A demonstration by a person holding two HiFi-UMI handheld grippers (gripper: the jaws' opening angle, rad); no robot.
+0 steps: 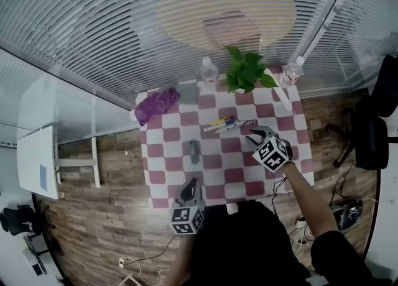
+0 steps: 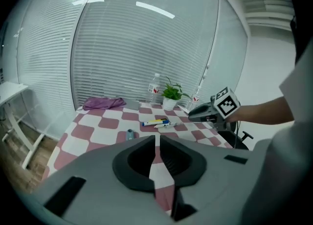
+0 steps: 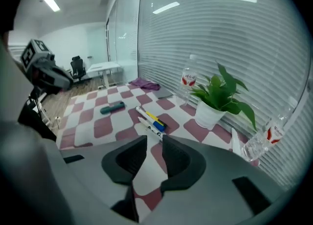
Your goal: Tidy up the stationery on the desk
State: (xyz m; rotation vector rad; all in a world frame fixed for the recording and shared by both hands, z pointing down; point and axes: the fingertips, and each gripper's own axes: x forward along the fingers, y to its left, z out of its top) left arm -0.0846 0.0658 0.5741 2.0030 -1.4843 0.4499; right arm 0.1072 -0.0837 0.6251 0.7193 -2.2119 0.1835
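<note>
On the red-and-white checked table (image 1: pixel 163 176) a yellow-and-blue marker (image 1: pixel 219 122) lies beside a white pen (image 1: pixel 240 123) near the middle. The marker (image 3: pixel 152 118) and pen (image 3: pixel 148 126) sit just beyond my right gripper (image 3: pixel 154 140), whose jaws stand a little apart with nothing between them. That right gripper (image 1: pixel 258 134) hovers just right of the pens. A small teal-grey tool (image 1: pixel 193 149) lies left of centre. At the near edge is my left gripper (image 1: pixel 190 184), its jaws (image 2: pixel 158 138) closed to a thin slit and empty, pointing toward the tool (image 2: pixel 129 134).
A purple cloth (image 1: pixel 155 106) and a grey pouch (image 1: pixel 188 94) lie at the far left. At the far edge stand a potted plant (image 1: pixel 247 72) and two water bottles (image 1: pixel 209 69) (image 1: pixel 292 72), with a white strip (image 1: pixel 281 98) beside them. Blinds and glass back the table.
</note>
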